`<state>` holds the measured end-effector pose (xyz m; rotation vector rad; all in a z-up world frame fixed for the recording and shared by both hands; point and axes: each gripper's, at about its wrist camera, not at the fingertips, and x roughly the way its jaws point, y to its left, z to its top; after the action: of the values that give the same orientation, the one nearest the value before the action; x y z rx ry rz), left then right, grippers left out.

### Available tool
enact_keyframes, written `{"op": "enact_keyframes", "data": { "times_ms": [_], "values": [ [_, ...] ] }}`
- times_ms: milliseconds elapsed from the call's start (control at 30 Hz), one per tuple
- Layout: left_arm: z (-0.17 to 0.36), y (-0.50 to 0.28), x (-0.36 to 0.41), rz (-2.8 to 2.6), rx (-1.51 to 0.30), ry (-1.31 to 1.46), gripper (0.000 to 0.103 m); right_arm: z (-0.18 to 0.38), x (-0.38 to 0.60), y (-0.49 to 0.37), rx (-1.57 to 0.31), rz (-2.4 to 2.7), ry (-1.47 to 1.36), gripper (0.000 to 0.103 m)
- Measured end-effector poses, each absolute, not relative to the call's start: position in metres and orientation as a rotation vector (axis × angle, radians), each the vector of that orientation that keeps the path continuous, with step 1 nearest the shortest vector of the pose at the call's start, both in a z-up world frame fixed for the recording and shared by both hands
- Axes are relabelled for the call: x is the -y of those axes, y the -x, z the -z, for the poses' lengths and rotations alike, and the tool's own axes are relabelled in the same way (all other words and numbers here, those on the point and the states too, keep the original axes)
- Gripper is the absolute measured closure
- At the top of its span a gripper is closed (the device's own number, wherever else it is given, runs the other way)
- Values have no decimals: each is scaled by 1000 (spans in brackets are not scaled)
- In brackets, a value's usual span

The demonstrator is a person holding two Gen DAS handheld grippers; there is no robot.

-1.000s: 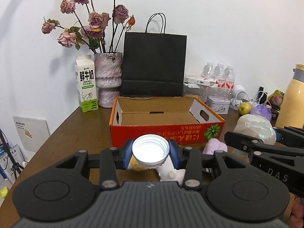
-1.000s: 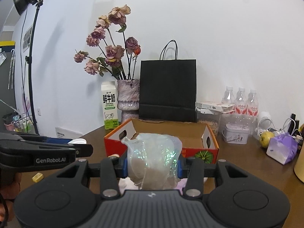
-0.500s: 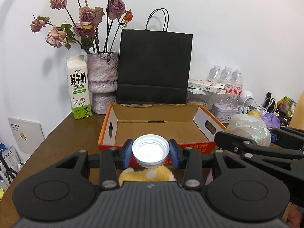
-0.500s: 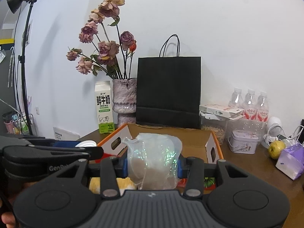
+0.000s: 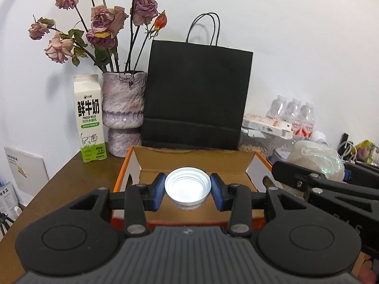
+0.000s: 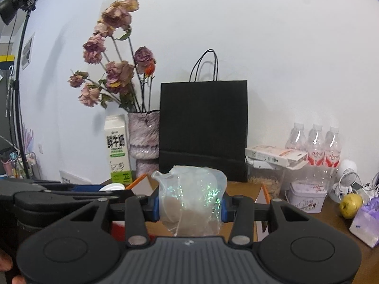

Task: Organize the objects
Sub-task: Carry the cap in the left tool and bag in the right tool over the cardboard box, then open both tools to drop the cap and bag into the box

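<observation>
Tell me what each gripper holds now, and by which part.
The left gripper holds a white cap by its opposite sides. The right gripper holds a clear plastic bag, pinched at its two sides.

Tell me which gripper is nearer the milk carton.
Left. The left gripper, holding a white cup, is on the milk carton side; the right gripper, holding a plastic bag, is farther.
</observation>
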<state>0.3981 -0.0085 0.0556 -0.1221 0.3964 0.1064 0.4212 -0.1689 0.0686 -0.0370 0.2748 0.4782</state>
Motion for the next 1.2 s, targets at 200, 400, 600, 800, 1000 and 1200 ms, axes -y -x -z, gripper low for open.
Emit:
{"op": "enact_keyframes", "data": {
  "times_ms": [200, 400, 600, 800, 1000, 1200],
  "values": [
    [-57, -431, 6, -134, -392, 134, 62, -69, 166, -458, -290, -479, 16, 61],
    [-54, -461, -3, -170, -405, 143, 62, -65, 158, -492, -316, -476, 11, 60],
    [-41, -494, -18, -224, -453, 148, 62, -47, 153, -528, -378, -466, 7, 60],
    [-18, -517, -29, -249, -518, 155, 62, -17, 153, -557, -452, -443, -2, 60],
    [-5, -524, -26, -244, -552, 131, 62, 4, 149, -568, -500, -430, 17, 60],
    [2, -528, -21, -231, -575, 104, 46, 14, 141, -570, -529, -436, 51, 54]
  ]
}}
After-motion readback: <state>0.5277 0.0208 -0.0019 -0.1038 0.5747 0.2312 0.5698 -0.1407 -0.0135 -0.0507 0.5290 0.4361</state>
